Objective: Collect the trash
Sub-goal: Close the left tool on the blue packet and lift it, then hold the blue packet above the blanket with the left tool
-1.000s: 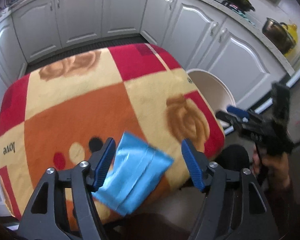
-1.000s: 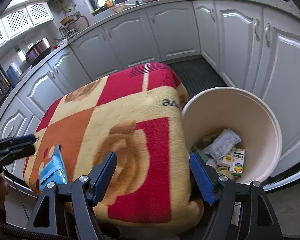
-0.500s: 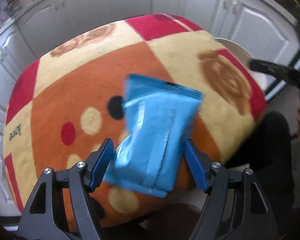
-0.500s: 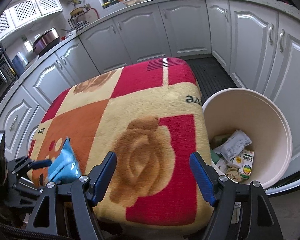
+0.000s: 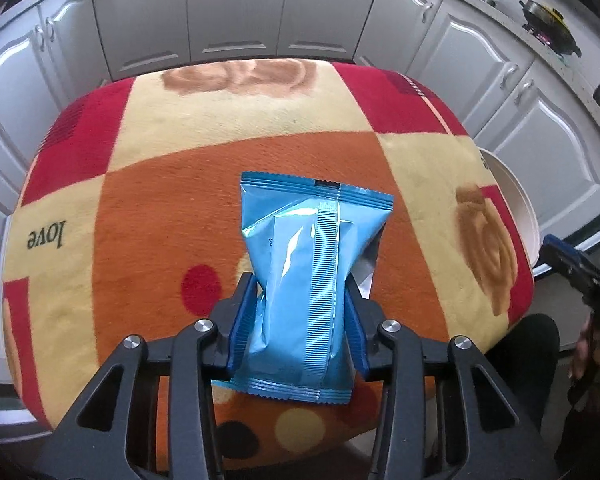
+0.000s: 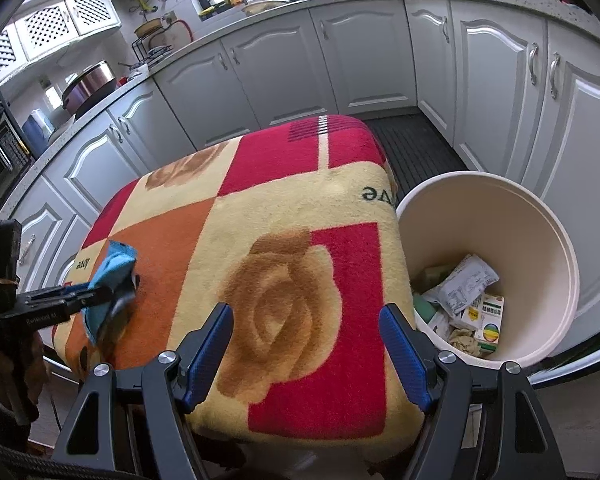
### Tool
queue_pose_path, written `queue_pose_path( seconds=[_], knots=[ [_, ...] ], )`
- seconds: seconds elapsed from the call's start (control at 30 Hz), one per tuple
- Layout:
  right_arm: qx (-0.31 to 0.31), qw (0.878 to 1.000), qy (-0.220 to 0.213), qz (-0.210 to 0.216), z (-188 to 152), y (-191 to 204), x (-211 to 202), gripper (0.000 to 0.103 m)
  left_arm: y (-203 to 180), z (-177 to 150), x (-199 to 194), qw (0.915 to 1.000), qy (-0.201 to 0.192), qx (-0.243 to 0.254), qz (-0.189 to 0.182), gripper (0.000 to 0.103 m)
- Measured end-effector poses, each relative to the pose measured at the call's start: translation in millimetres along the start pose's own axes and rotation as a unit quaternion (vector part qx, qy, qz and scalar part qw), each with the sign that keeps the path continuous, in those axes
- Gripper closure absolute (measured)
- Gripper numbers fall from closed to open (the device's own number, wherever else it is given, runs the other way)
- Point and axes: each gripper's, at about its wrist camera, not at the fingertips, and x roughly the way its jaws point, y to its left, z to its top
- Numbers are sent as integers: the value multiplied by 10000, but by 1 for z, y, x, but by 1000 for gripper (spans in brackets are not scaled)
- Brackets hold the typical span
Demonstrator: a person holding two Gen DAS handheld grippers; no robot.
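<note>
Left gripper point(image 5: 300, 320): jaws have just been closing and now pinch the blue packet point(image 5: 304, 276) across its middle, blue pads pressed into both sides so the wrapper creases at the waist. A grip there probably keeps the light packet level for carrying.

Packet lies on the orange square of the blanket point(image 5: 148, 216), near the edge closest to the person, still resting on the cloth.

Right gripper point(image 6: 306, 352): jaws apart, nothing between them, hovering over the blanket's corner beside the bin point(image 6: 556, 248), likely waiting.

Bin stands just off that side; papers and small boxes already inside.

Packet: glossy sky-blue foil, crimped ends, ribbed seam down its length, puffy.
</note>
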Motion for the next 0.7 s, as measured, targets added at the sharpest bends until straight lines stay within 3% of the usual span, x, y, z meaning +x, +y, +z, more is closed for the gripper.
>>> queue_pose_path(
  seconds=[0.4,0.7],
  knots=[
    [117,9999,-95,-64,-30,-10,-27,30,-15,-5,-11,9999,-58,55,127,69],
    [442,9986,-267,-147,-49,-32,-56,28,-17,-6,-24,9997,-68,-175,152,70]
  ],
)
